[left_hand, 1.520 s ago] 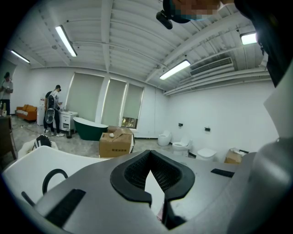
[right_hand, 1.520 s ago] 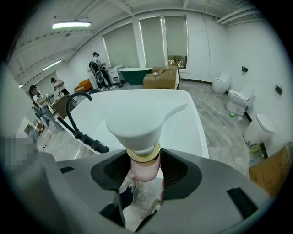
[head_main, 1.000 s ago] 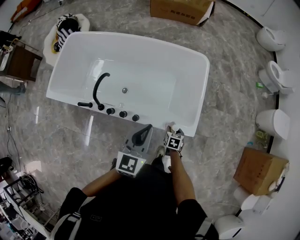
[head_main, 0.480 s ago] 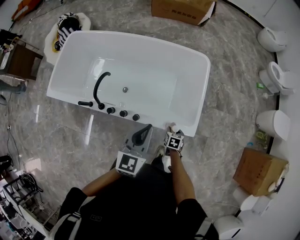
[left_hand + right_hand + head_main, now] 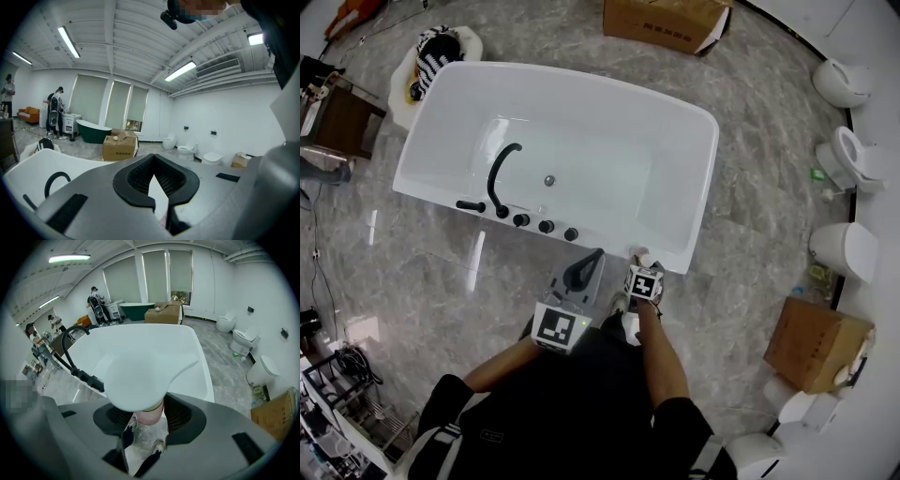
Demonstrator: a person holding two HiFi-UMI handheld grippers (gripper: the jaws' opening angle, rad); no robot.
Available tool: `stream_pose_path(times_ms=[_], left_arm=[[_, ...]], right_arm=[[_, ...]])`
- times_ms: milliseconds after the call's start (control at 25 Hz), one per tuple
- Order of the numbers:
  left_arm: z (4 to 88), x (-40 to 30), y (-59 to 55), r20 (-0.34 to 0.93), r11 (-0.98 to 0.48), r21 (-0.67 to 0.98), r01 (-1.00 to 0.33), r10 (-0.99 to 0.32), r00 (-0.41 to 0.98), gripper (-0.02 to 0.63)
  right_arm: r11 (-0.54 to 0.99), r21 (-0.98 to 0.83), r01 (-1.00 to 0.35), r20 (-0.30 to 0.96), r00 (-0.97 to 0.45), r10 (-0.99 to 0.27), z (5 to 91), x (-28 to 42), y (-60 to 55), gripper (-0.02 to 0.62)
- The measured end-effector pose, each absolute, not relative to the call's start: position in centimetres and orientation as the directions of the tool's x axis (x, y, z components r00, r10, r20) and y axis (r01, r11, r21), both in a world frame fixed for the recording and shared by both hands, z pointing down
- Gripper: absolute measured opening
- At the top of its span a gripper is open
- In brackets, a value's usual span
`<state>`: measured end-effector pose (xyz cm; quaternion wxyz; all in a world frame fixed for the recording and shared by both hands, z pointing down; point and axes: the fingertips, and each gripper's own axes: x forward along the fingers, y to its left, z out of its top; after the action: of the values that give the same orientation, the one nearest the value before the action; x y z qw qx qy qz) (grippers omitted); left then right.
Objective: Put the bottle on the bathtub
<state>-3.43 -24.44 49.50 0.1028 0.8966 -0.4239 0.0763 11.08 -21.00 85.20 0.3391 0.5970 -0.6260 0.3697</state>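
- Right gripper (image 5: 641,265): jaws clamped on the bottle (image 5: 638,253). The right gripper view shows a pink body between the pads and a big white cap filling the foreground.
- The bottle sits at the near right corner of the white bathtub (image 5: 703,187), at the rim edge. Can't tell whether its base touches the rim.
- Left gripper (image 5: 585,267): jaws closed tip to tip, nothing between them. It is just left of the right gripper, on the near side of the tub, over the grey marble floor (image 5: 750,234), not touching the tub.
- Both marker cubes face up at the head camera, with the person's forearms behind them.
- Black arched faucet (image 5: 500,173) on the near long rim, left half. A row of black knobs (image 5: 546,228) runs beside it towards the bottle's corner, well apart from the bottle.
- The person's shoes (image 5: 157,446) show on the floor below the bottle in the right gripper view.
- Cardboard box (image 5: 664,21) beyond the tub's far side.
- White toilets (image 5: 847,248) line the right wall.
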Motion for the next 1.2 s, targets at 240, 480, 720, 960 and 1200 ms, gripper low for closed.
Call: stream_pose_path(times_ms=[240,480,720,960,1200], left_arm=[[49.5,-3.5,-23.7,0.227,-0.622,0.111,-0.775,-0.743,0.629,0.015],[48.7,-2.9,-22.9,0.190,-0.623,0.119,-0.773,-0.750,0.634,0.015],[47.6,-1.4,-21.4,0.184,-0.627,0.120,-0.769,-0.747,0.638,0.015],[46.5,1.6,-18.7,0.169,-0.618,0.097,-0.780,-0.762,0.625,0.015],[46.2,4.6,-14.6,0.171,-0.589,0.079,-0.805,-0.787,0.592,0.015]], right_arm=[[0.036,-0.086,-0.996,0.894,-0.093,-0.438,86.1,10.8,-19.5,0.215],[0.042,-0.139,-0.989,0.903,-0.144,-0.404,84.5,10.2,-17.4,0.215],[0.035,-0.207,-0.978,0.877,-0.201,-0.436,81.3,11.3,-15.1,0.209],[0.053,-0.254,-0.966,0.802,-0.241,-0.547,76.1,13.4,-13.2,0.162],[0.089,-0.221,-0.971,0.709,-0.222,-0.669,70.1,16.5,-11.9,0.032]])
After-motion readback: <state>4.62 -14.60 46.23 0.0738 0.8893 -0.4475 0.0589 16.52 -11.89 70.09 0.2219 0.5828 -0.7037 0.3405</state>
